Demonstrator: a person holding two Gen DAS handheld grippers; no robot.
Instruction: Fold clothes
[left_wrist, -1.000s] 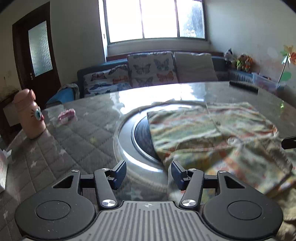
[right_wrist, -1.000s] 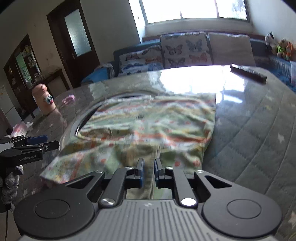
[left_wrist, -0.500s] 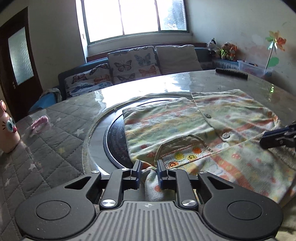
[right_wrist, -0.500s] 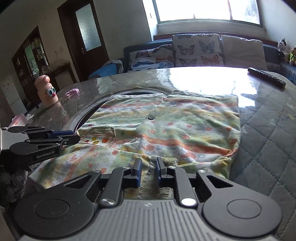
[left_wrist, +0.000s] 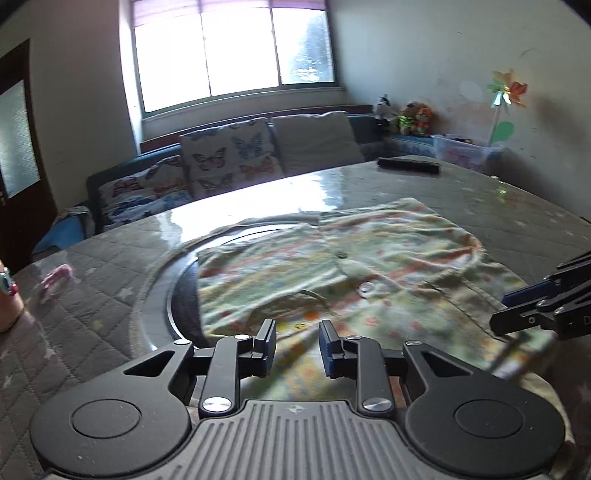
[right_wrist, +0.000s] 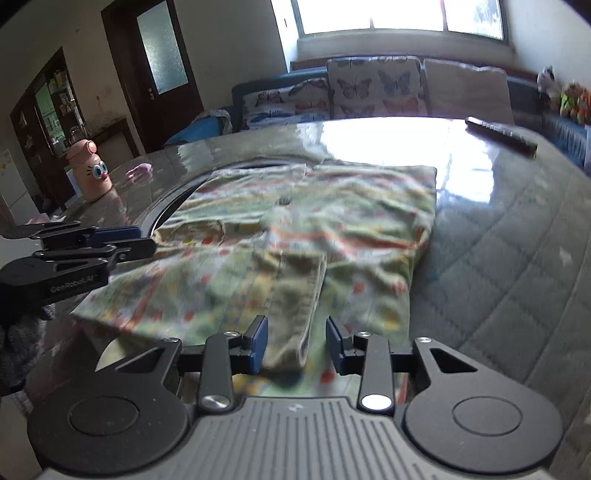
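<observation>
A small floral shirt (left_wrist: 369, 258) with buttons and a chest pocket lies spread on the round table, its near part folded over; it also shows in the right wrist view (right_wrist: 314, 236). My left gripper (left_wrist: 297, 345) is open and empty, just above the shirt's near left edge. My right gripper (right_wrist: 295, 343) is open and empty over the folded near edge, with a fold of cloth lying between its fingers. Each gripper shows in the other's view: the right one (left_wrist: 546, 306) at the shirt's right side, the left one (right_wrist: 81, 243) at its left side.
The table has a quilted grey cover (right_wrist: 517, 258) and a round turntable (left_wrist: 177, 295) under the shirt. A pink bottle with eyes (right_wrist: 90, 171) and a small pink item (left_wrist: 55, 280) stand at the left. A black remote (left_wrist: 408, 164) lies at the far edge. A sofa is behind.
Both grippers were shut on the shirt's near edge half a second ago. Now both have opened and let the cloth go, and it lies folded on the table.
</observation>
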